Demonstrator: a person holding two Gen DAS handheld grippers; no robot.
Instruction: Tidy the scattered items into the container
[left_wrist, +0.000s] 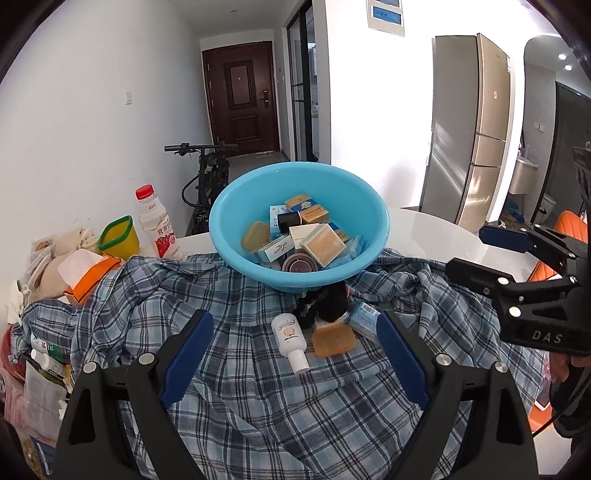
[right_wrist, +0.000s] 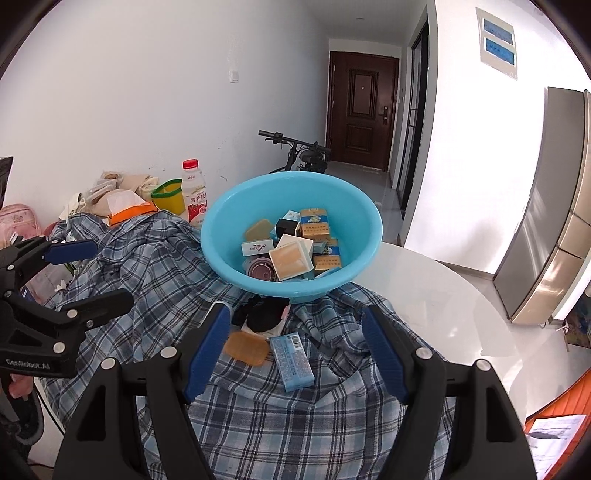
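A blue plastic basin (left_wrist: 236, 206) (right_wrist: 221, 221) sits on a plaid shirt (left_wrist: 258, 387) (right_wrist: 295, 417) and holds several small boxes and soap bars. In front of it lie a small white bottle (left_wrist: 290, 338), an orange soap bar (left_wrist: 333, 340) (right_wrist: 246, 348), a light blue packet (left_wrist: 364, 319) (right_wrist: 291, 361) and a black bundle (left_wrist: 325, 302) (right_wrist: 264, 314). My left gripper (left_wrist: 295, 358) is open and empty just short of the bottle and soap. My right gripper (right_wrist: 295, 350) is open and empty, with the blue packet between its fingers' reach.
A drink bottle (left_wrist: 155, 221) (right_wrist: 195, 195), a yellow cup (left_wrist: 118, 238) (right_wrist: 170, 195), a tissue pack (left_wrist: 90, 271) (right_wrist: 129, 208) and bags crowd the left. The white round table (left_wrist: 443, 236) (right_wrist: 436, 295) extends right. A fridge (left_wrist: 469, 129) and bicycle (left_wrist: 208, 173) stand behind.
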